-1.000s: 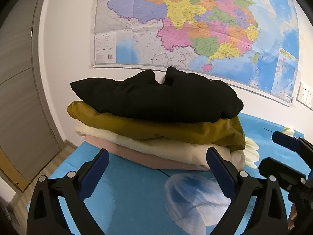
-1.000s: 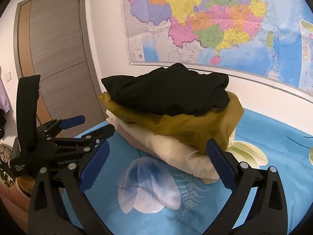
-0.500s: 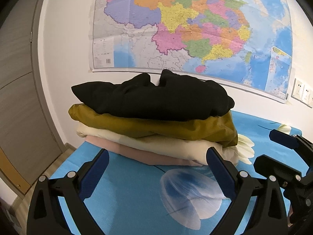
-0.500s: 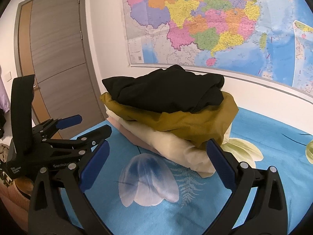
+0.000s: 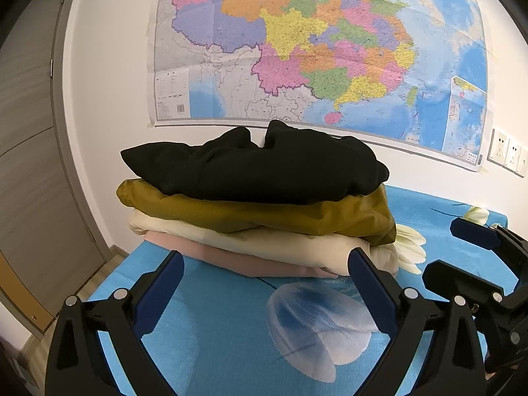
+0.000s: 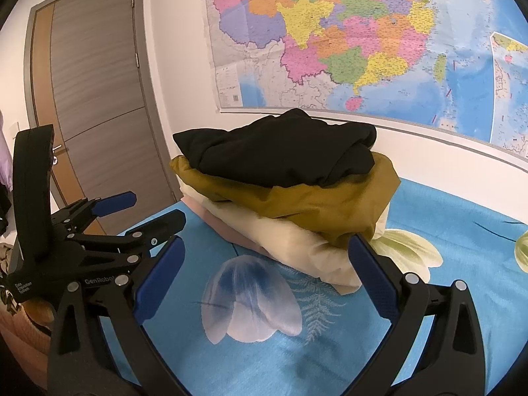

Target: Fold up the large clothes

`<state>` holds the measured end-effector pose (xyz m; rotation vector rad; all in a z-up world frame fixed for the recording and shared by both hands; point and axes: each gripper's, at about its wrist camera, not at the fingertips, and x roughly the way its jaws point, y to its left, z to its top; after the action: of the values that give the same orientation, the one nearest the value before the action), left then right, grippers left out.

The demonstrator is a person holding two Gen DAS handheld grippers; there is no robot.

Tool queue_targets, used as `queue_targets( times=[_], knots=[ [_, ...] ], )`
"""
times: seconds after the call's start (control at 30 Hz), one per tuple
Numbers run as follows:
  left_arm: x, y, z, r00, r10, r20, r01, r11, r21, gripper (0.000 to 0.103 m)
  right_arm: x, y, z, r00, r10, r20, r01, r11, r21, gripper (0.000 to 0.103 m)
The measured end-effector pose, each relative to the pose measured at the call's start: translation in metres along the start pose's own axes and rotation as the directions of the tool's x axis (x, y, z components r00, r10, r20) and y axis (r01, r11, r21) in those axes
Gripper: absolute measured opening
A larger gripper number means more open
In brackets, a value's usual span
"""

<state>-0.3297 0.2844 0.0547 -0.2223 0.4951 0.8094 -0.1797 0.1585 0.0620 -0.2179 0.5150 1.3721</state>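
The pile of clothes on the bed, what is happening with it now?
A person holds a claw in each hand. The left claw and the right claw are both open and empty, pointing at the pile from the near side without touching it. Four folded clothes are stacked on the blue bedsheet: black on top, then mustard, cream, and pink at the bottom.

Left hand-held gripper [image 6: 132, 213] arm: "GenRobot", cut off at the end
Left hand-held gripper handle: "Data Acquisition System"
Wall map [image 6: 346, 33] print: too small to read
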Motion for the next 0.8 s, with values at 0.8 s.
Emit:
queue_targets(
  times=[0.8],
  knots=[
    [-0.0078, 0.0028, 0.0005, 1.000, 0.004, 0.015, -0.004, 1.000, 0.000, 0.096, -0.0010, 0.0019, -0.0013, 1.000, 0.005, 0.004, -0.005, 1.000, 0.005, 0.098]
  ],
)
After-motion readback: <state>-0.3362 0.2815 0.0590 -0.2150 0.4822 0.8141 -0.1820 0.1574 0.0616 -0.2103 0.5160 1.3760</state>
